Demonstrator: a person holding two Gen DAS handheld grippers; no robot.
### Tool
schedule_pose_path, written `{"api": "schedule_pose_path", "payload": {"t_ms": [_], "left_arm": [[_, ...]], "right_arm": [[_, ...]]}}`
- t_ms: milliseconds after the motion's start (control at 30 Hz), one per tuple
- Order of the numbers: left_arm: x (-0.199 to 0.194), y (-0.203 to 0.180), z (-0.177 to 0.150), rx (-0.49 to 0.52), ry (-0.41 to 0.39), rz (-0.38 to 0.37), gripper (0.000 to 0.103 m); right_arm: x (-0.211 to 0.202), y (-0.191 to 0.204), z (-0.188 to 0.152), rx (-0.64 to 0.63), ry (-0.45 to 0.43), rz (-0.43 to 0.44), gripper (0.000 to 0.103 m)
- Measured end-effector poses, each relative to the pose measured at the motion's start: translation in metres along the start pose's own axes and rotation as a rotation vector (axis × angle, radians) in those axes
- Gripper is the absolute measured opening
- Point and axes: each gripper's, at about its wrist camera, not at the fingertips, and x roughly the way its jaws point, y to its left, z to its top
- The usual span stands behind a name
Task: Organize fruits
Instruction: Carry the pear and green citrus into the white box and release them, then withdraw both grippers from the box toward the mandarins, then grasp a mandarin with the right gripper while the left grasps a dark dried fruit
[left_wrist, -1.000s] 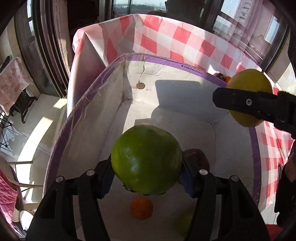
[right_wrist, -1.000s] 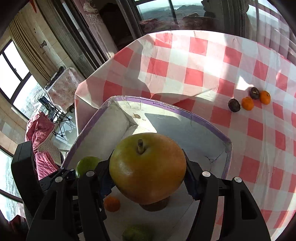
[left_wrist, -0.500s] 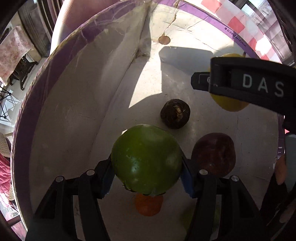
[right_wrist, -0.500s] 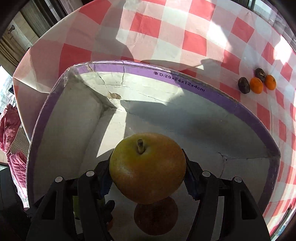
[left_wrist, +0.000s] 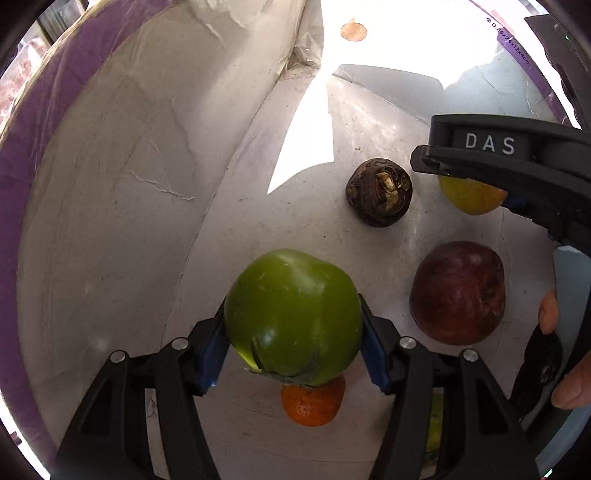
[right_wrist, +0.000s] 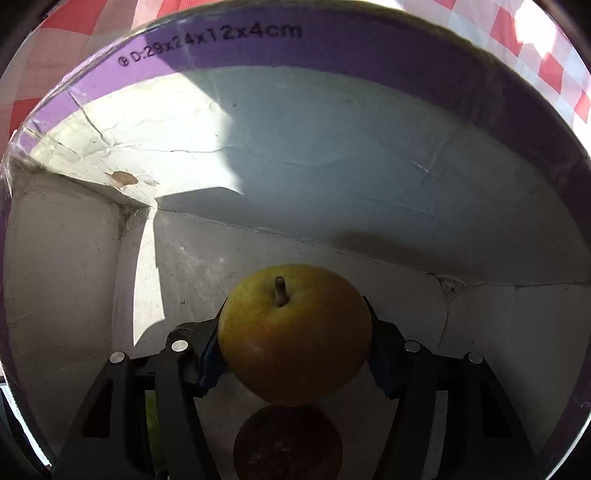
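2 tongs hang low inside the box (right_wrist: 369, 48): my left tongs (left_wrist: 293, 354) clamp the green fruit (left_wrist: 293, 317) and my right tongs (right_wrist: 293, 356) the yellow pear (right_wrist: 293, 334), ready for release.

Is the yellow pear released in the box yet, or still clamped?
Still clamped. The right gripper has both blue pads pressed on the yellow pear, stem towards the camera, inside the box above a dark red fruit.

Red-and-white checked cloth (right_wrist: 546, 55) covered the worktop, glimpsed only at the frame edges, hard sunlight fell in bright patches with sharp dark shadows, room otherwise hidden
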Motion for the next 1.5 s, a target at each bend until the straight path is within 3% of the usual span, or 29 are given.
{"api": "schedule_pose_path", "payload": {"t_ms": [133, 267, 367, 533, 700, 800, 933, 1033, 1167, 1500], "left_arm": [[0.003, -0.003, 0.001, -0.003, 0.005, -0.007, 0.071], [0.003, -0.004, -0.001, -0.014, 0.009, -0.046, 0.083], [-0.007, -0.002, -0.005, -0.021, -0.027, -0.058, 0.083], [-0.047, -0.002, -0.010, -0.031, -0.209, -0.110, 0.086], [-0.089, -0.007, -0.019, -0.046, -0.419, -0.092, 0.096], [-0.112, -0.010, -0.025, -0.076, -0.544, -0.064, 0.101], [-0.135, -0.013, -0.030, -0.146, -0.640, -0.060, 0.101], [-0.151, -0.019, -0.025, -0.194, -0.679, -0.097, 0.101], [-0.150, -0.043, -0.024, -0.188, -0.726, -0.103, 0.101], [-0.129, -0.108, -0.001, -0.115, -0.674, -0.043, 0.101]], "right_arm": [[-0.003, -0.007, 0.001, 0.028, -0.005, 0.013, 0.065], [-0.025, -0.010, 0.008, 0.075, -0.067, 0.053, 0.078], [-0.045, -0.016, 0.009, 0.108, -0.103, 0.119, 0.082], [-0.086, -0.025, 0.002, 0.083, -0.190, 0.220, 0.083], [-0.134, -0.051, -0.012, 0.060, -0.363, 0.324, 0.085], [-0.159, -0.068, -0.014, 0.067, -0.462, 0.326, 0.086], [-0.170, -0.122, -0.011, 0.149, -0.544, 0.283, 0.087], [-0.162, -0.170, -0.010, 0.243, -0.545, 0.222, 0.087], [-0.138, -0.228, -0.013, 0.323, -0.500, 0.137, 0.087], [-0.070, -0.316, -0.014, 0.318, -0.346, 0.076, 0.087]]}}
